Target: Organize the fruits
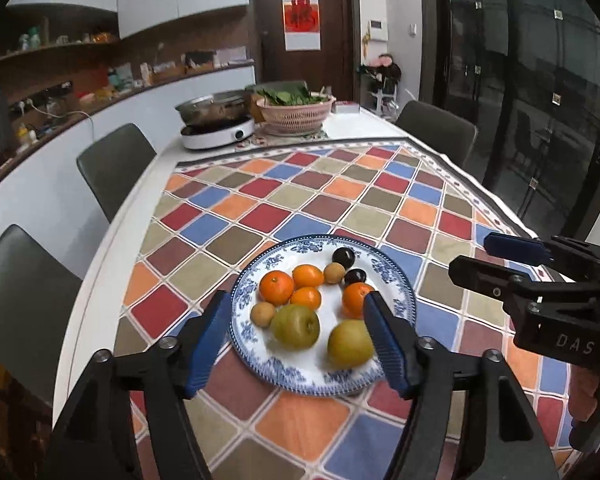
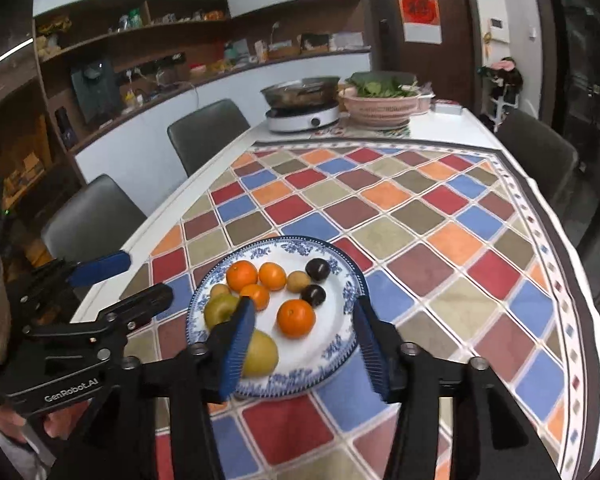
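Note:
A blue-and-white plate [image 1: 396,276] [image 2: 340,264] sits on the checkered tablecloth and holds several fruits: oranges [image 1: 276,287] [image 2: 295,318], two green pears [image 1: 295,326] [image 2: 262,354], two dark plums [image 1: 343,257] [image 2: 317,269] and small brown kiwis [image 1: 334,272] [image 2: 298,281]. My left gripper [image 1: 296,338] is open and empty, hovering over the plate's near side. My right gripper [image 2: 302,344] is open and empty, above the plate's near edge with an orange between its fingers' line. Each gripper shows in the other's view, the right one [image 1: 500,256] and the left one [image 2: 112,276].
At the table's far end stand a white induction cooker with a steel pot [image 1: 216,118] [image 2: 302,104] and a pink colander of greens [image 1: 296,110] [image 2: 382,100]. Grey chairs [image 1: 116,164] [image 2: 208,132] line the left side; another [image 1: 440,128] is on the right.

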Available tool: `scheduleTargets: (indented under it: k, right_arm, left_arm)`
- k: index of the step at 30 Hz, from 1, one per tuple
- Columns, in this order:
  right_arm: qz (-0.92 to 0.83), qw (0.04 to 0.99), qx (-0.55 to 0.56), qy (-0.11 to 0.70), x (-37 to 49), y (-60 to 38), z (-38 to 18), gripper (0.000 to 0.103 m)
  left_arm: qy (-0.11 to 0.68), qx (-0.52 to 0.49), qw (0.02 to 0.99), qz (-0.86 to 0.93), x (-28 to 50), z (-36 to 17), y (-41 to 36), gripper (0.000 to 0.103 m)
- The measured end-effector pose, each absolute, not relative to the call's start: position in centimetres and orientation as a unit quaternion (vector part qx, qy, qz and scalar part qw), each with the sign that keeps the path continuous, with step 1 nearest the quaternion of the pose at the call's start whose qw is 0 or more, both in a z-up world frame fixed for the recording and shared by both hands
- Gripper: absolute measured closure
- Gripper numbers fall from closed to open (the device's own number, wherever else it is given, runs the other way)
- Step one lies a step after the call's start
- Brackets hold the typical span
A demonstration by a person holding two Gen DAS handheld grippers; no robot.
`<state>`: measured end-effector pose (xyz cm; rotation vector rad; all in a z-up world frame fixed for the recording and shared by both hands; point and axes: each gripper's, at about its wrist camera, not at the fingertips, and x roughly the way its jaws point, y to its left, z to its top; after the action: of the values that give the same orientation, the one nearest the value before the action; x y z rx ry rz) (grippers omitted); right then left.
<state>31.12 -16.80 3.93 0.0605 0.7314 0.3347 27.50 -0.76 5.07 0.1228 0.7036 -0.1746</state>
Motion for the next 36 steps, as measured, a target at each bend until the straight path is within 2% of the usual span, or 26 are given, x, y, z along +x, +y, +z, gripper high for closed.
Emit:
scheduleTargets:
  k: [6,9,13,36]
  right_arm:
    - [0.140,0.931,0.019,0.337,26.2,-17.4,4.6,0.041]
    - [0.131,0.934,0.020,0.332,23.9,-17.7,5.0,0.031]
    - [0.118,0.942,0.007,0.315,20.6,-18.0,5.6,0.026]
    - [0.122,0.949,-0.006,0.291,11.1,-18.9,6.2,0.026]
  left_arm:
    - [0.328,0.051,0.941,-0.061,22.6,5.8,-0.5,0.018]
    - [0.324,0.040,0.943,-0.060,20.5,6.0,-0.4,0.015]
    - [0.319,0.037,0.945,-0.055,17.8,6.1,-0.5,0.012]
    - [0.285,0.042,0.956,-0.047,8.6,8.2,-1.3,0.001]
